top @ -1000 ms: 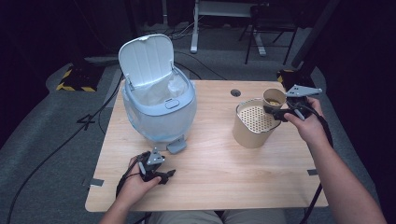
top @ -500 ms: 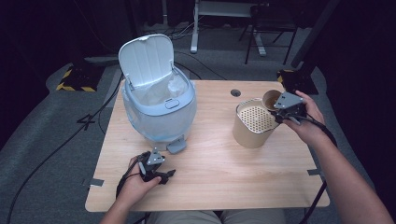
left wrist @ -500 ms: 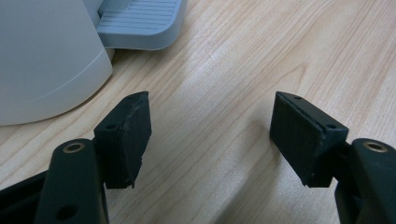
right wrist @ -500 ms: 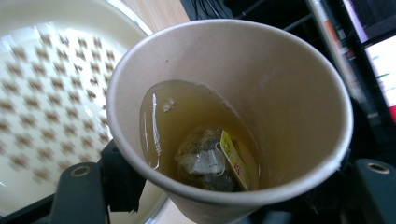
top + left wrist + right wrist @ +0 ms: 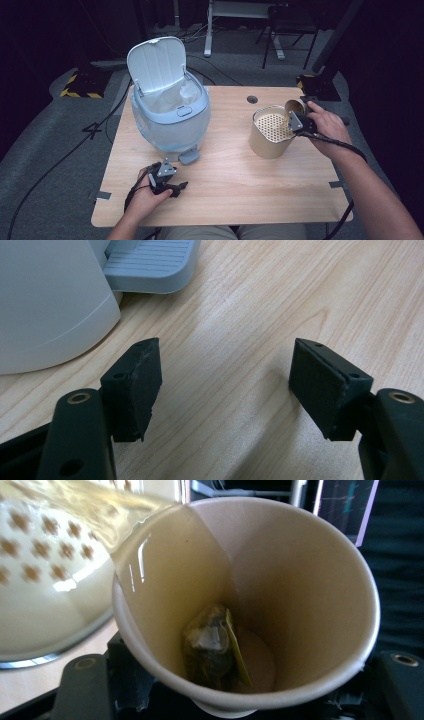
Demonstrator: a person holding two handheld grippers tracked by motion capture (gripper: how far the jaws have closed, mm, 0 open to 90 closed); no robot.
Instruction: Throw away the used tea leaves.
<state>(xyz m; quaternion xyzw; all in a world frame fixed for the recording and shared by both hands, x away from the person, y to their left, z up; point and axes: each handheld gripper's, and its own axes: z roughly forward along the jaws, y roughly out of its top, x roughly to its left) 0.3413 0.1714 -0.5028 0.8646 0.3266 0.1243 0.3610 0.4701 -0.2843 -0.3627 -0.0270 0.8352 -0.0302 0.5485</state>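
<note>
My right gripper (image 5: 296,121) is shut on a tan paper cup (image 5: 293,106), tipped toward the tan canister (image 5: 272,131) with a perforated strainer top. In the right gripper view, yellowish tea (image 5: 90,505) runs from the cup (image 5: 280,570) onto the perforated strainer (image 5: 45,590), and a wet tea bag (image 5: 212,647) lies in the cup's bottom. My left gripper (image 5: 167,182) rests on the table near the front edge, just below the bin's pedal (image 5: 189,156). In the left gripper view that gripper (image 5: 227,385) stands open over bare wood.
A pale blue pedal bin (image 5: 170,115) with its lid up and a white liner stands at the table's left back. Its pedal (image 5: 150,265) and body (image 5: 45,300) lie just ahead of my left gripper. The wooden table (image 5: 235,200) has a cable hole (image 5: 252,99) at the back.
My right hand has brought the cup left and tipped it over the canister's strainer, and tea now pours out. The left hand and its gripper have not moved.
</note>
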